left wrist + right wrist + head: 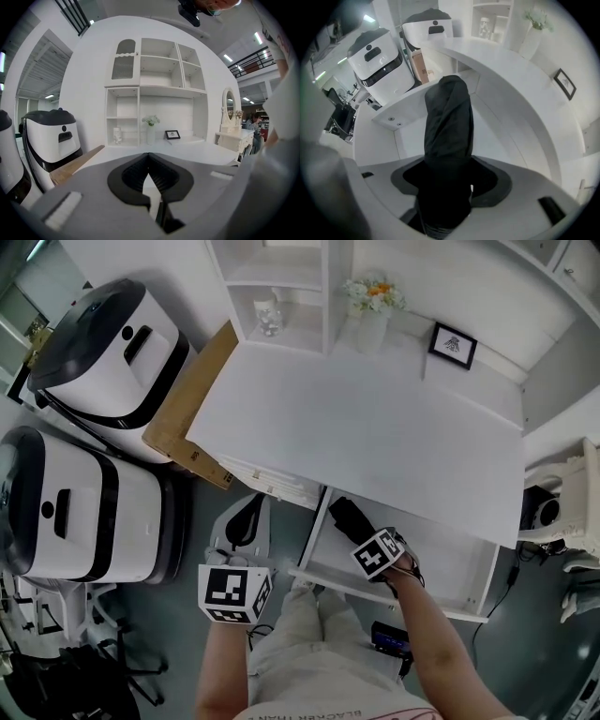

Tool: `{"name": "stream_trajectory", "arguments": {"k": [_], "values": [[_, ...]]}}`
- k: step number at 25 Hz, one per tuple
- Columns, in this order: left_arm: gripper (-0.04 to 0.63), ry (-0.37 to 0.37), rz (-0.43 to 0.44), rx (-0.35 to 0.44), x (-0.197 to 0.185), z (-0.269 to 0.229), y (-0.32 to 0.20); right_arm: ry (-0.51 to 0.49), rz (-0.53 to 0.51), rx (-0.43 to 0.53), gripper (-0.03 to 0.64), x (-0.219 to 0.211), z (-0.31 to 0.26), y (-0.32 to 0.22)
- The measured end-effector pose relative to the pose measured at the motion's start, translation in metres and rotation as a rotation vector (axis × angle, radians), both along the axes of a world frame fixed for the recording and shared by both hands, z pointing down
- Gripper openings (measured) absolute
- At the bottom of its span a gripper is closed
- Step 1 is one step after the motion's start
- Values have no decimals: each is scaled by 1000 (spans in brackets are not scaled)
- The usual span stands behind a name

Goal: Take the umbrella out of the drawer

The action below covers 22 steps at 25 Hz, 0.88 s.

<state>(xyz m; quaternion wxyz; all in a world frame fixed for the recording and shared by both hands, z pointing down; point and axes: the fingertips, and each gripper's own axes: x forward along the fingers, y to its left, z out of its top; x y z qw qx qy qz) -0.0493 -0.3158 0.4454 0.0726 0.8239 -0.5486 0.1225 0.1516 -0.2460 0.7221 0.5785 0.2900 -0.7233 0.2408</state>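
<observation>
1. My right claw [445, 192] is clenched round the umbrella [447, 136], with the black fabric bunched between both pads. My left claw [149, 157] is closed on nothing and hangs off to the side, well apart from the work.
2. The umbrella is folded inside its sleeve and sits over the open drawer [450, 563], pointing down and in towards the back. I cannot tell whether its far end is clear of the drawer floor.
3. I judge it light, with a stiff core under soft, slack cloth. The sleeve looks smooth, so it may slide in the pads or creep along the shaft if I only pinch fabric.
4. The best hold is across the thick middle of the bundle, where the ribs back the cloth. I seem to have it nearer one end, so the free length may swing as I lift.
5. The desk [375, 427] hangs over the back of the drawer, and its front edge is the main thing in the way. I would draw the umbrella towards me before raising it.
6. The drawer's front rail is the second thing to clear.
7. A vase of flowers [373, 310] and a small picture frame [452, 345] stand far back on the desk. A cardboard sheet [192, 413] and two white machines [112, 352] lie left, out of my path.
</observation>
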Motion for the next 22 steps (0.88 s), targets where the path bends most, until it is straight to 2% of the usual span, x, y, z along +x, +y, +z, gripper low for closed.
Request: {"name": "stream_trajectory", "arguments": {"k": [7, 18, 22], "values": [[8, 5, 52, 34, 3, -16, -3, -32, 9, 35, 271, -4, -29, -4], [8, 31, 87, 91, 12, -39, -9, -84, 3, 108, 272, -5, -75, -9], [8, 47, 102, 118, 20, -50, -14, -118, 30, 121, 272, -1, -90, -13]]}}
